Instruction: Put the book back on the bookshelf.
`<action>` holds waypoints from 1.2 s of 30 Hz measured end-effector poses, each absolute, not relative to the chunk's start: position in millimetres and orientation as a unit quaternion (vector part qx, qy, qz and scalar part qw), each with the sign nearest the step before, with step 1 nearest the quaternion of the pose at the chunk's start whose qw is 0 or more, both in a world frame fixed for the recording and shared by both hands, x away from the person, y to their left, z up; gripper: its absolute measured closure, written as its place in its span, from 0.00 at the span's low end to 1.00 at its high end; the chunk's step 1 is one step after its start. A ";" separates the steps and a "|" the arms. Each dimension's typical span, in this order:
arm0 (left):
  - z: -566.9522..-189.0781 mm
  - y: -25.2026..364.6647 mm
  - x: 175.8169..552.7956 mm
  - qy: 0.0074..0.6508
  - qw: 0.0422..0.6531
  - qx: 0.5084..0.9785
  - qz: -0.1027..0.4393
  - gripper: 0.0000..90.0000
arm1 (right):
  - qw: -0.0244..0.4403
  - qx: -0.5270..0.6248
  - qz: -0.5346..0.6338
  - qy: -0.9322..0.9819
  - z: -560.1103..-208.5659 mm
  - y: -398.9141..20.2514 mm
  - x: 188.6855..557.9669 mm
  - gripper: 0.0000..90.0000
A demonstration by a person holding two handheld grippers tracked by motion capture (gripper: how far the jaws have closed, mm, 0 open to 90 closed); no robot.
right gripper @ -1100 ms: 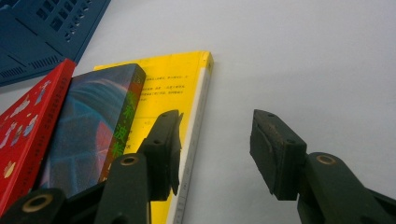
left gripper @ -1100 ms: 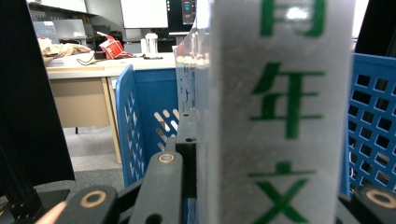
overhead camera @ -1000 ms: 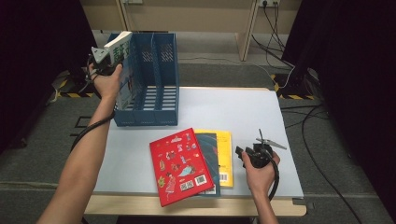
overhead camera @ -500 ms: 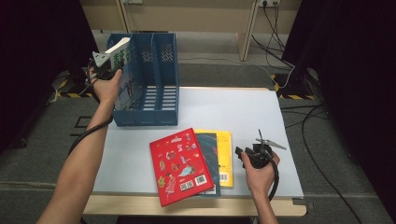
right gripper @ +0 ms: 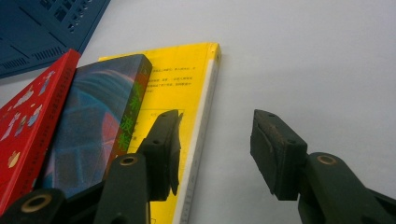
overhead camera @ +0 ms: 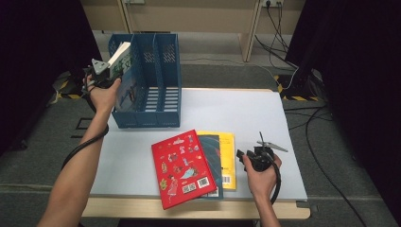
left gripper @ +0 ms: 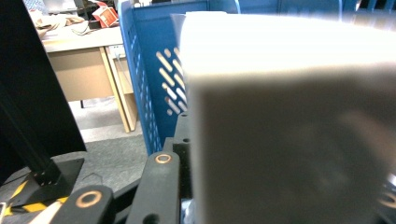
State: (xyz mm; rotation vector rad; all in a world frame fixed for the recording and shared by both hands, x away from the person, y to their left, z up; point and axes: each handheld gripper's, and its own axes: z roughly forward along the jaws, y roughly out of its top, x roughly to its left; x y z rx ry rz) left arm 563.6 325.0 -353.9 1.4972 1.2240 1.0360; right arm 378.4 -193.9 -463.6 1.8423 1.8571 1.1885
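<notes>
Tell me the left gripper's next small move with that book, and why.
Probably lower it a little further. The left gripper, whose jaws have just been opening slightly, clamps the book, tilted over the leftmost slot of the blue file rack and not yet seated. The right gripper stands open by the yellow book.

High view sat above the table's [overhead camera: 246, 113] near edge, facing fwd and down, far off; left gripper view rode close beside the blue file rack [left gripper: 154, 79], level, against a pale book [left gripper: 289, 126]; right gripper view looked low along the tabletop by the yellow book [right gripper: 182, 79]; rack corner shared w/ both.
</notes>
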 end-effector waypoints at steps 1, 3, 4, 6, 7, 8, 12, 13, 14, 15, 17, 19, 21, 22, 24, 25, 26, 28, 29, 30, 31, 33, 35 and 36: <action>-355.5 325.7 560.4 0.497 0.459 0.607 0.417 0.80 | 0.135 0.636 0.411 0.640 -463.7 -193.4 378.5 0.59; -356.6 325.5 556.1 0.494 0.461 0.606 0.420 0.80 | 0.134 0.636 0.410 0.640 -463.7 -192.4 378.3 0.58; -356.6 325.4 554.5 0.493 0.459 0.606 0.423 0.80 | 0.131 0.639 0.410 0.638 -463.6 -191.4 378.0 0.58; -357.3 326.7 552.8 0.496 0.461 0.602 0.423 0.80 | 0.133 0.636 0.409 0.641 -463.9 -191.2 377.9 0.58; -357.6 327.7 552.0 0.498 0.461 0.600 0.423 0.80 | 0.133 0.635 0.409 0.641 -463.9 -191.1 377.7 0.58; -357.7 328.4 551.0 0.498 0.461 0.600 0.424 0.79 | 0.133 0.635 0.409 0.642 -463.6 -191.3 377.3 0.58; -357.9 330.5 547.9 0.500 0.461 0.596 0.426 0.78 | 0.134 0.636 0.408 0.642 -463.4 -192.6 376.7 0.58; -357.3 331.0 546.3 0.501 0.464 0.595 0.424 0.78 | 0.133 0.636 0.408 0.641 -463.5 -192.7 376.7 0.58; -356.7 331.3 545.1 0.504 0.469 0.593 0.417 0.77 | 0.134 0.635 0.409 0.642 -463.8 -193.0 376.8 0.58; -356.0 331.6 543.6 0.506 0.473 0.592 0.413 0.76 | 0.133 0.636 0.408 0.642 -463.6 -192.9 376.4 0.58; -354.8 331.1 540.3 0.510 0.475 0.595 0.400 0.72 | 0.135 0.635 0.409 0.642 -463.4 -193.2 376.2 0.58; -354.4 331.2 536.6 0.516 0.479 0.593 0.390 0.69 | 0.135 0.637 0.410 0.639 -462.3 -192.9 375.8 0.58; -354.7 332.5 534.1 0.524 0.479 0.593 0.380 0.66 | 0.133 0.638 0.411 0.638 -461.4 -193.0 375.5 0.58; -354.8 333.3 533.1 0.529 0.477 0.591 0.378 0.66 | 0.131 0.639 0.412 0.636 -461.1 -192.6 375.2 0.58; -355.3 334.5 532.2 0.533 0.476 0.591 0.374 0.66 | 0.134 0.636 0.412 0.639 -461.1 -192.5 374.8 0.58; -355.4 334.6 532.0 0.533 0.475 0.593 0.372 0.66 | 0.134 0.634 0.412 0.640 -461.2 -192.7 374.8 0.58; -355.5 334.4 531.8 0.532 0.474 0.594 0.375 0.66 | 0.134 0.635 0.413 0.640 -461.1 -192.4 374.6 0.58; -355.0 333.7 532.6 0.531 0.472 0.596 0.374 0.67 | 0.133 0.634 0.411 0.641 -461.1 -192.0 374.8 0.57; -354.7 333.5 533.5 0.532 0.472 0.595 0.375 0.67 | 0.133 0.634 0.411 0.641 -461.4 -191.8 375.0 0.57; -354.2 333.5 534.3 0.532 0.469 0.597 0.376 0.67 | 0.133 0.635 0.408 0.642 -461.4 -191.8 375.0 0.57; -353.8 333.1 536.2 0.532 0.469 0.596 0.376 0.67 | 0.131 0.635 0.409 0.642 -461.6 -191.7 375.2 0.57; -353.1 332.7 539.0 0.534 0.466 0.596 0.377 0.68 | 0.131 0.635 0.409 0.642 -461.8 -191.9 375.2 0.57; -352.1 331.8 542.2 0.534 0.466 0.596 0.376 0.68 | 0.130 0.638 0.409 0.640 -461.3 -191.9 375.1 0.57; -351.9 331.2 543.2 0.536 0.466 0.597 0.374 0.68 | 0.133 0.637 0.409 0.640 -461.3 -192.4 375.3 0.57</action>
